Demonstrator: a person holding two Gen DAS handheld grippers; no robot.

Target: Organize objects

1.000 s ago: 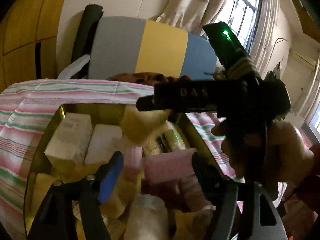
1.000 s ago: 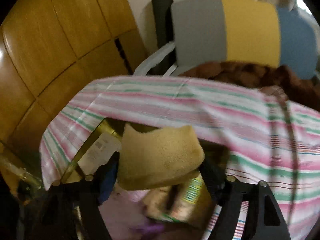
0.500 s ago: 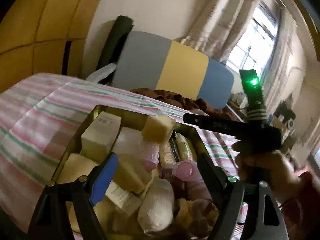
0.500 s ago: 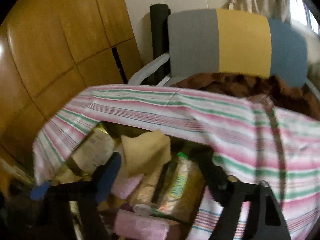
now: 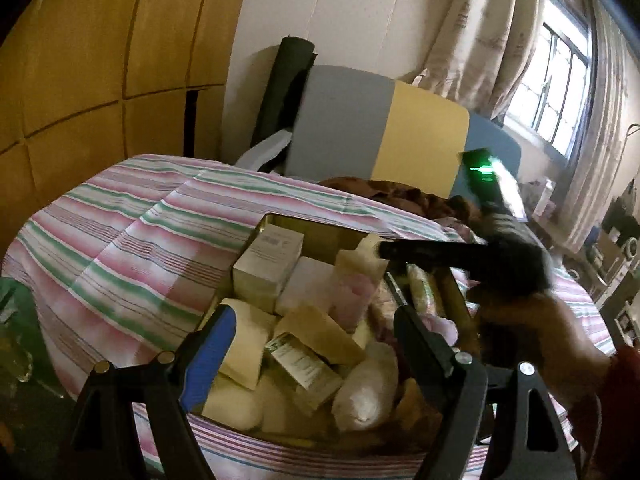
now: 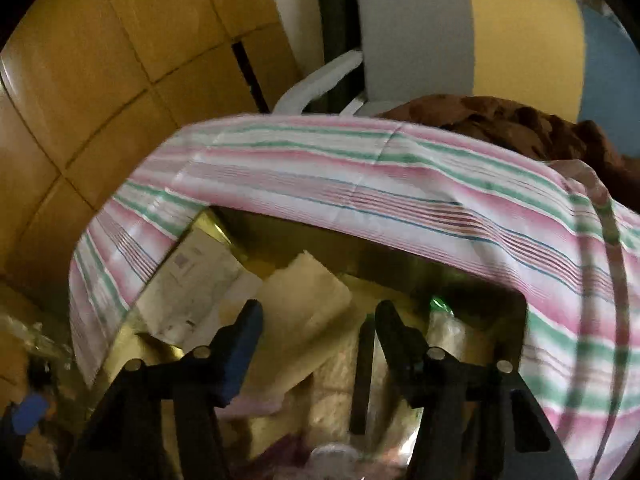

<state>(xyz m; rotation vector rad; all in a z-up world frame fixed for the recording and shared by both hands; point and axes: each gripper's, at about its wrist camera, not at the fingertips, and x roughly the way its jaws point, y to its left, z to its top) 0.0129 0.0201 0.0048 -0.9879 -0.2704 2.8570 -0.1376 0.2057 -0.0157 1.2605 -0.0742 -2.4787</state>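
Right wrist view: right tool (image 6: 318, 330) half-closed and closing, yellow sponge (image 6: 308, 304) lying loose between its tips in the tin (image 6: 400, 268)

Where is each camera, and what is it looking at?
Left wrist: on the left gripper, looking down into the gold box; the person's right hand holding the right gripper shows.
Right wrist: on the right gripper, looking down into the box's far end at a yellow sponge.
Both see: box, striped cloth, striped cushion.
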